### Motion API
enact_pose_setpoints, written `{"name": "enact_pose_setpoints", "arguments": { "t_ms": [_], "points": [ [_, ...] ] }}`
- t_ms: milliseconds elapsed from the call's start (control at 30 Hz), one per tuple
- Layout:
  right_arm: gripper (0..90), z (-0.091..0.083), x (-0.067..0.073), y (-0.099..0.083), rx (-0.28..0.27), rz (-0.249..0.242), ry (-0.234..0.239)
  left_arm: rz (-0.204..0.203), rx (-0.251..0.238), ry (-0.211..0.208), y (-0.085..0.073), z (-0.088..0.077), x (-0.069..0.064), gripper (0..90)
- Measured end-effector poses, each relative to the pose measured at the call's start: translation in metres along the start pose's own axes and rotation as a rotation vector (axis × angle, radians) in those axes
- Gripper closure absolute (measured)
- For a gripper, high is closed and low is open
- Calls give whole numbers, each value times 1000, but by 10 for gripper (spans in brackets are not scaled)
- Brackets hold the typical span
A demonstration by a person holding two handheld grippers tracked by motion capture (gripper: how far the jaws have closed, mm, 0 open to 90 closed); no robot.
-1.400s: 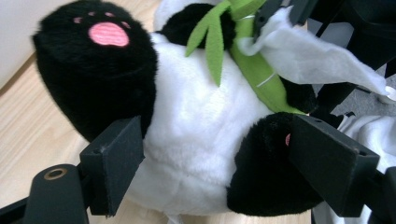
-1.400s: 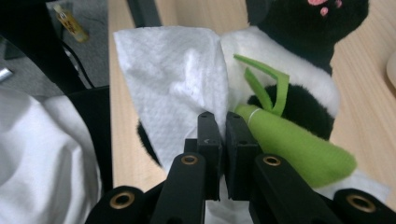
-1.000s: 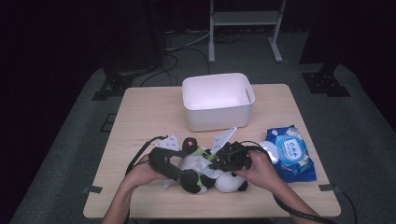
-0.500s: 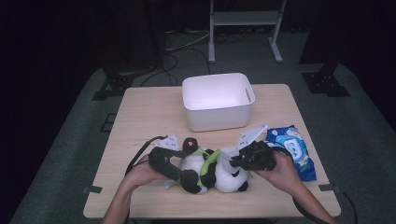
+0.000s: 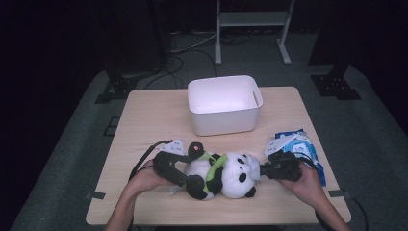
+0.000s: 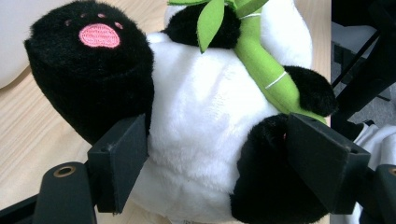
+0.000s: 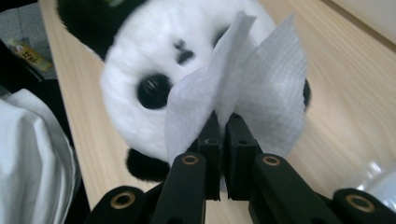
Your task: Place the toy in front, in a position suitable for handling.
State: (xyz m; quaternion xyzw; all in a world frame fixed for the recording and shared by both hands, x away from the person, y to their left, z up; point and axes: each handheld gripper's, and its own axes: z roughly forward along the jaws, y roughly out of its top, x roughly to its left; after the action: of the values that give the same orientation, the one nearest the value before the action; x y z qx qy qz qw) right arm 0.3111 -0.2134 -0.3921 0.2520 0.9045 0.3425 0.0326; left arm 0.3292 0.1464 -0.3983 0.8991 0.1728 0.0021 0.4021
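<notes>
While my right hand-held gripper (image 7: 219, 126) keeps its jaws pinched tight on a white wet wipe (image 7: 243, 88), it has slid away from the middle of the plush panda (image 5: 219, 174) over the last second and now sits at the head end, just off the panda's face. A second ago it was over the toy's belly; half a second ago it was already part-way out toward the blue wipes pack (image 5: 298, 147). From along its jaws, the wipe fans out in two folds right against the white cheek beside the black eye patch.

My left hand-held gripper (image 6: 219, 154) has not budged: its jaws are clamped round the panda's lower body, one pad against the white belly by the black leg, the other on the second black leg, pinning the toy on its back on the worktop (image 5: 154, 120) near my edge. The white bin (image 5: 226, 120) stands well beyond it.

I judge the wiping stroke has run from body to head, so the face is the part now being cleaned.
</notes>
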Motion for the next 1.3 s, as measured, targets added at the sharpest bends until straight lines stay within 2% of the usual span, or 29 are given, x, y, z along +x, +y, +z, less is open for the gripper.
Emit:
{"name": "enact_pose_setpoints", "arguments": {
  "t_ms": [167, 300, 467, 600, 633, 667, 933, 1067, 1300],
  "points": [
    [858, 2, -11, -2, 0, 32, -7, 1, 2, -1, 0, 0, 0, 206],
    [859, 8, -22, 11, 7, 36, -17, 2, 2, 0, 0, 0, -1, 206],
    [860, 19, -29, 30, 15, 35, 4, 4, 3, -1, 0, 0, -1, 206],
    [860, 25, -27, 49, 24, 9, 9, 6, 7, 0, 0, 0, -1, 205],
    [860, 25, -27, 49, 24, 9, 9, 6, 7, 0, 0, 0, -1, 205],
    [861, 28, -23, 60, 35, -12, 5, 10, 10, 2, 0, 0, -1, 205],
    [860, 39, -12, 88, 34, -77, 22, 15, 8, 1, -1, 0, -1, 205],
    [860, 39, -14, 87, 36, -61, 29, 13, 8, 0, -1, 0, -1, 205],
    [860, 31, -26, 67, 21, -11, 26, 12, 11, 1, -1, -1, -1, 205]
  ]
}}
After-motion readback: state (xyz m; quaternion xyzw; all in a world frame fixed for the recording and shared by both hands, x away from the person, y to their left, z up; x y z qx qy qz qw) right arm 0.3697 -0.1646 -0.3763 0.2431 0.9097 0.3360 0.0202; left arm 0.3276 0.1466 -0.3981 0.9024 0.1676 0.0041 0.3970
